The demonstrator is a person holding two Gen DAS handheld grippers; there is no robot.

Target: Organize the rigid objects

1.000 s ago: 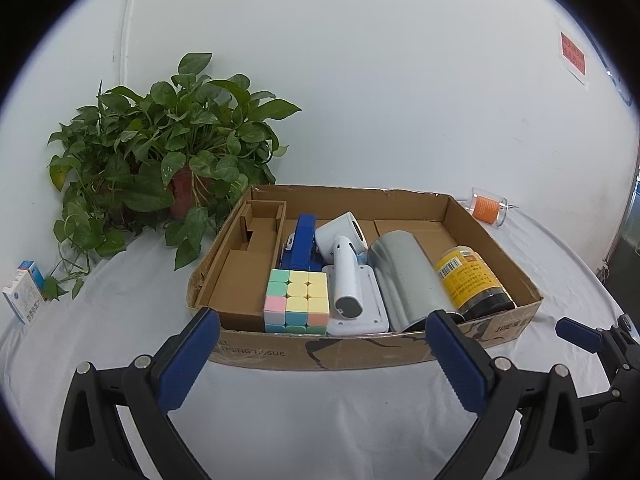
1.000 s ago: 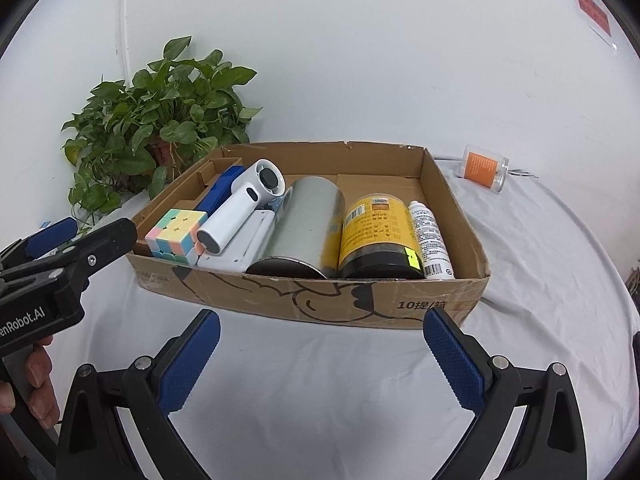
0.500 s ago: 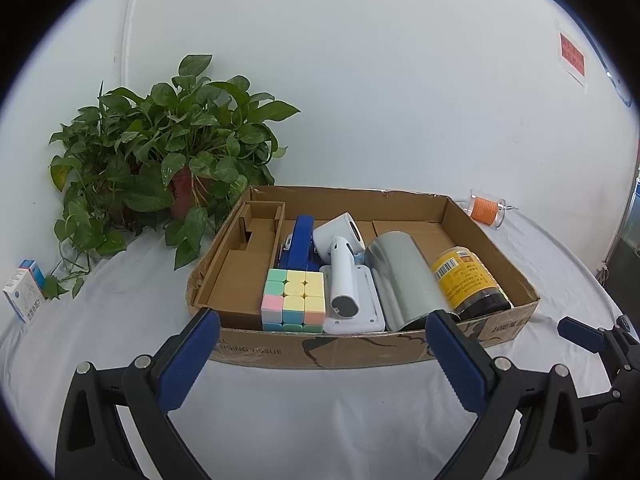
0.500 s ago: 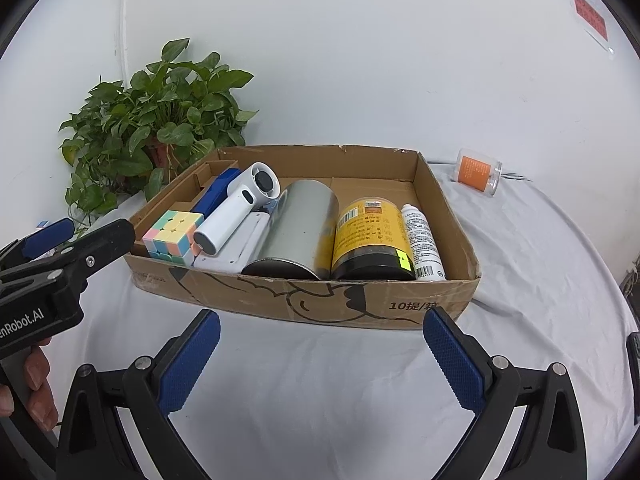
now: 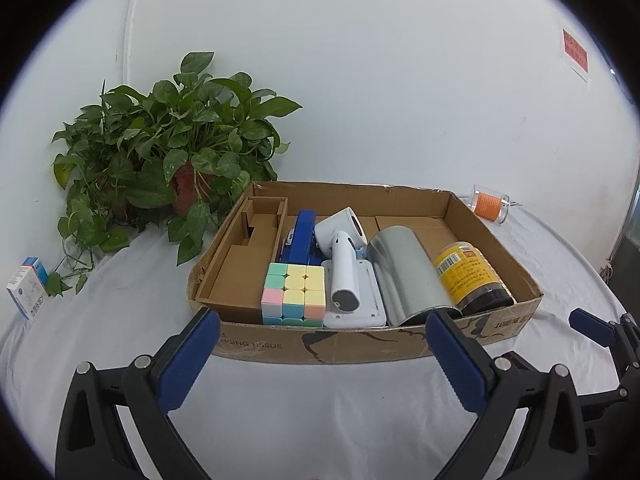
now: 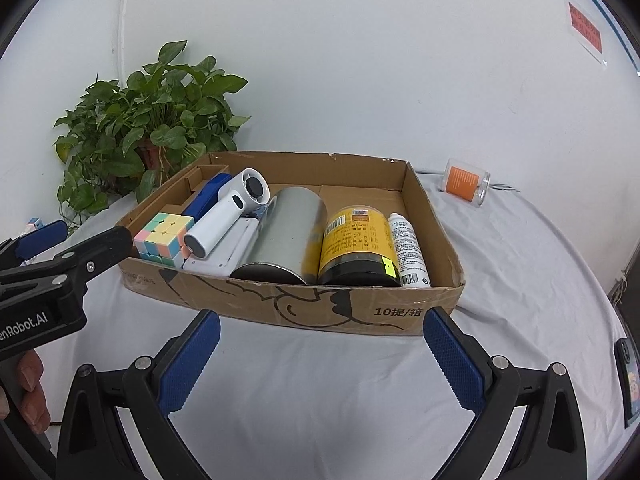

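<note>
You hold both hand-held grippers, left [image 5: 320, 344] and right [image 6: 320, 340], wide and empty before the shallow brown cardboard box [image 6: 320, 308], whose rigid objects lie packed side by side, likely sorted.

Left wrist: low, near, facing box [image 5: 360, 344] front-left. Right wrist: low, near, facing front-right corner. Shared: box, plant [image 6: 152, 128].

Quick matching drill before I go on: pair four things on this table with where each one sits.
Things:
1. puzzle cube
2. white spray bottle
3. orange-label jar
4. small blue-white carton

Places:
A. on the cloth, beyond the box's right rear corner
B. in the box, against its right wall
C. on the cloth, left of the plant
D. in the box, at the front wall

Pairs: 1-D, 2-B, 3-A, 4-C
</note>
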